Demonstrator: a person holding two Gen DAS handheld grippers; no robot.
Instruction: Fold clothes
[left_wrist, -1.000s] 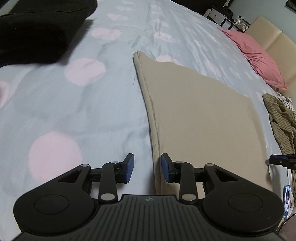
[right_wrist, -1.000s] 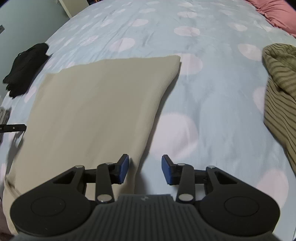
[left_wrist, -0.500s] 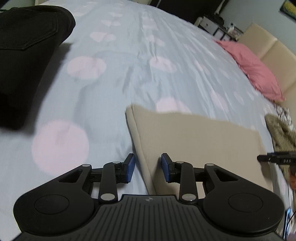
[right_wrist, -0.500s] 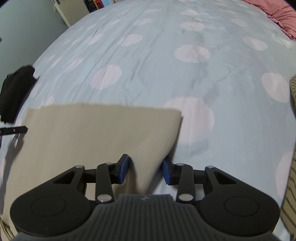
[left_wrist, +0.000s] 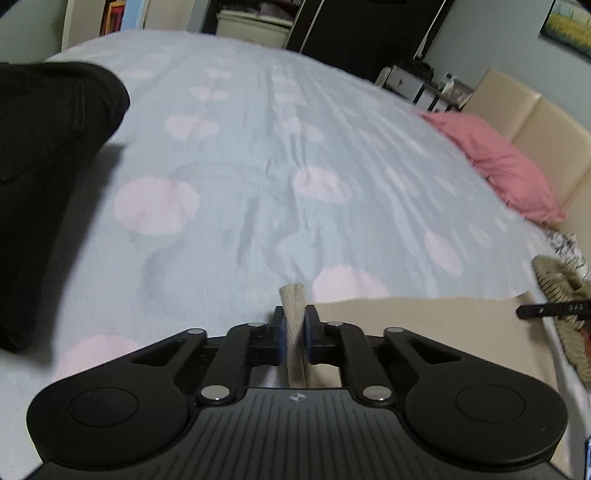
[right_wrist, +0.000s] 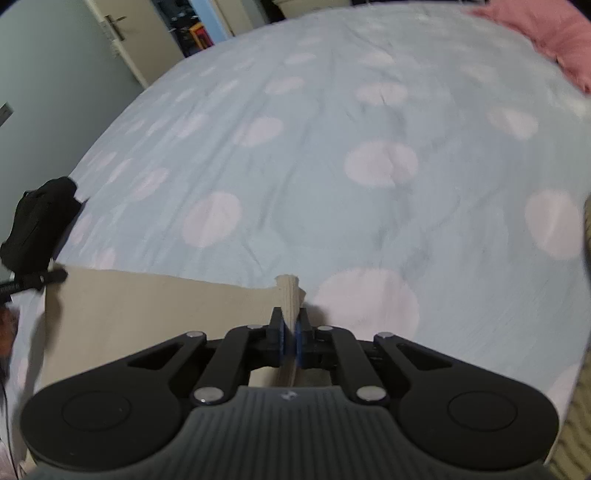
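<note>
Now both grippers grip the far edge of the beige ribbed garment (left_wrist: 424, 314), which lies flat on the bed (left_wrist: 258, 166) with its blue, pink-dotted cover. The left gripper (left_wrist: 293, 328) has just been closing its jaws, and they now pinch the garment's left far corner: a tuft of ribbed cloth stands up between the blue pads and pokes out beyond their tips. From that corner the cloth's edge runs off to the right, toward the tip of the other gripper.

The right gripper (right_wrist: 290, 332) has likewise just been closing its jaws, and they clamp the right far corner of the same garment (right_wrist: 147, 310), a small fold of it rising past the tips. The rest of the cloth spreads to the left of the jaws.

A black garment (left_wrist: 48, 166) lies on the bed well to the left, a pink pillow (left_wrist: 498, 162) lies by the headboard, and an olive striped garment (left_wrist: 561, 291) sits at the right edge.
</note>
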